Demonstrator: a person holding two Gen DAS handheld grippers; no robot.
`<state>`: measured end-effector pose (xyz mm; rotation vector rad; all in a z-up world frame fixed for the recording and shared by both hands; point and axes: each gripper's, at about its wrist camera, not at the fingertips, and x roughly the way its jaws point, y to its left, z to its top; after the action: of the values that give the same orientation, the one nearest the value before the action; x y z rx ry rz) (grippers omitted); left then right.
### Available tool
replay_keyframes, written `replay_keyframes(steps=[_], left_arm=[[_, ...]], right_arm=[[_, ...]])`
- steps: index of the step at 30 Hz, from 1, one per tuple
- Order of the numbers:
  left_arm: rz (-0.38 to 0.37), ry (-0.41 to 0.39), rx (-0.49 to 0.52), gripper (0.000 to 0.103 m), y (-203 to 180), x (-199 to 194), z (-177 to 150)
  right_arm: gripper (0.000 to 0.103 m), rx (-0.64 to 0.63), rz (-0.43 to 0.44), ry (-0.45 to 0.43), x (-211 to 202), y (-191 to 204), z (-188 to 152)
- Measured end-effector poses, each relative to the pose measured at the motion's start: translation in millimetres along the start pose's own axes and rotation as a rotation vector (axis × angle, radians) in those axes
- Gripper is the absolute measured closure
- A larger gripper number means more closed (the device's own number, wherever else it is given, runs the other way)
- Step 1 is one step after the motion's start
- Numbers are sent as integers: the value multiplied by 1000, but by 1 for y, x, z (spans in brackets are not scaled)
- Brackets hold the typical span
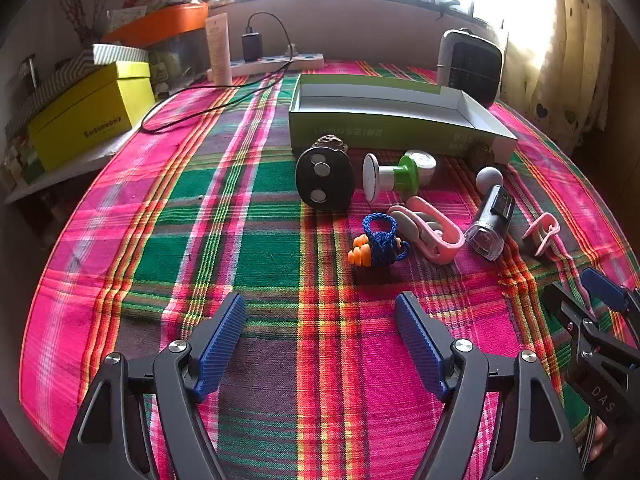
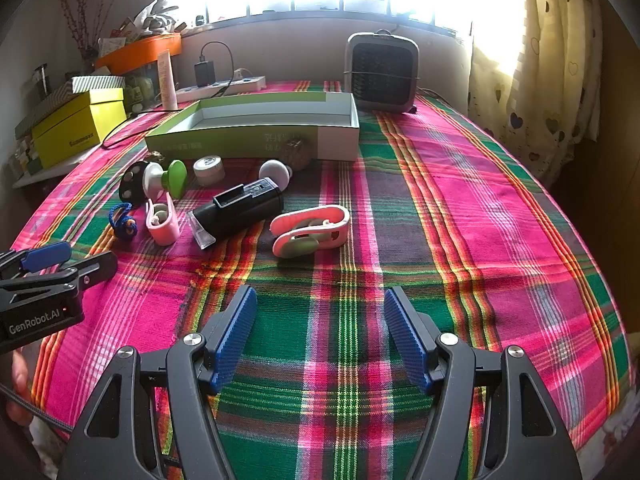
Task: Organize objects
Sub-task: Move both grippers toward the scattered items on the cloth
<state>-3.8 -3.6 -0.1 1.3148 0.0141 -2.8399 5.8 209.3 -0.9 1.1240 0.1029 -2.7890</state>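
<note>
An empty green and white box [image 1: 400, 120] [image 2: 256, 128] lies on the plaid cloth. In front of it lie small objects: a black disc [image 1: 325, 179], a green and white stamp-like piece [image 1: 394, 176] [image 2: 166, 178], a blue cord with orange plugs [image 1: 380, 242], two pink clips [image 1: 428, 232] [image 2: 310, 230], a black device with a clear tip [image 1: 490, 220] [image 2: 238, 210], a grey ball [image 2: 274, 172] and a small white jar [image 2: 209, 169]. My left gripper [image 1: 320, 312] is open above bare cloth, short of the cord. My right gripper [image 2: 320, 308] is open too, short of the pink clip.
A grey fan heater [image 2: 382, 74] stands behind the box. A yellow box [image 1: 90, 114], an orange-lidded bin [image 1: 168, 24], a tube [image 1: 219, 50] and a power strip [image 1: 276, 62] with a black cable sit at the back left. Curtains [image 2: 552, 64] hang at right.
</note>
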Motion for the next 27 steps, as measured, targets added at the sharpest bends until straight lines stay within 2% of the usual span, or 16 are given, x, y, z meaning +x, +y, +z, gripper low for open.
replay_keyframes(steps=[17, 27], left_arm=[[-2, -1, 2, 26, -1, 0, 1], [-75, 2, 52, 26, 7, 2, 6]], right_arm=[[36, -4, 5, 3, 0, 0, 0], [36, -27, 56, 41, 5, -7, 9]])
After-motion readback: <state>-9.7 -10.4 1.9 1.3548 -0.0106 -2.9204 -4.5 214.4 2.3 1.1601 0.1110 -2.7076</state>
